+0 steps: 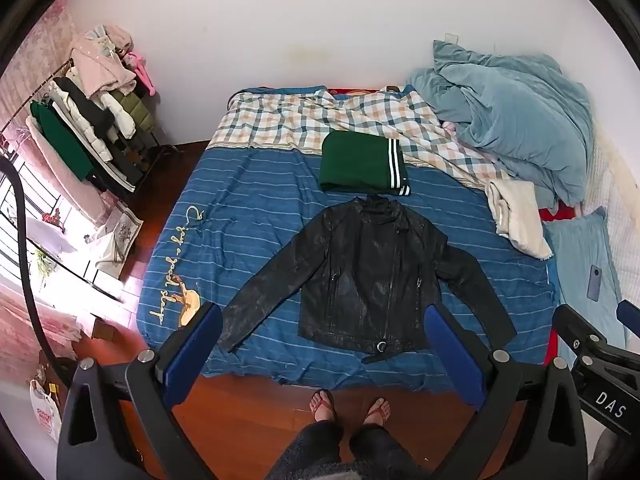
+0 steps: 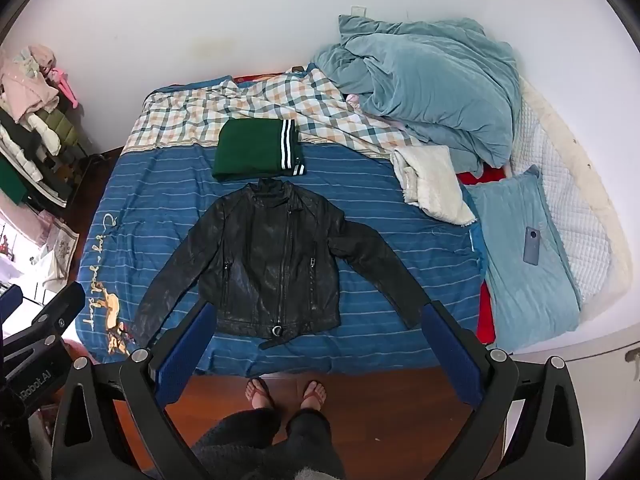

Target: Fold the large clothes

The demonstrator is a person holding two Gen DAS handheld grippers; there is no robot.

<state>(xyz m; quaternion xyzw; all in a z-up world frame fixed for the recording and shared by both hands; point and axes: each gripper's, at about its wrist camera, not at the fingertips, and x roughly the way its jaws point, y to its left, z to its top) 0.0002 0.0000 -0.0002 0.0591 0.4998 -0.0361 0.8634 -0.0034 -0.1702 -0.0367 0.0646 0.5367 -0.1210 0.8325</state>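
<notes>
A black leather jacket [image 1: 368, 276] lies flat, front up, sleeves spread, on the blue striped bedspread [image 1: 248, 208]; it also shows in the right wrist view [image 2: 268, 264]. A folded green garment with white stripes [image 1: 362, 164] lies just beyond its collar, also in the right wrist view [image 2: 256, 154]. My left gripper [image 1: 324, 320] is open and empty, held high above the bed's near edge. My right gripper [image 2: 316, 320] is open and empty, also high above the near edge. Neither touches the jacket.
A heap of light blue bedding [image 2: 432, 80] and a checked sheet [image 2: 256, 104] fill the bed's far end. A white towel [image 2: 432, 184], a blue pillow with a phone [image 2: 532, 246] lie right. A clothes rack [image 1: 92, 120] stands left. The person's feet [image 2: 284, 392] are on the wooden floor.
</notes>
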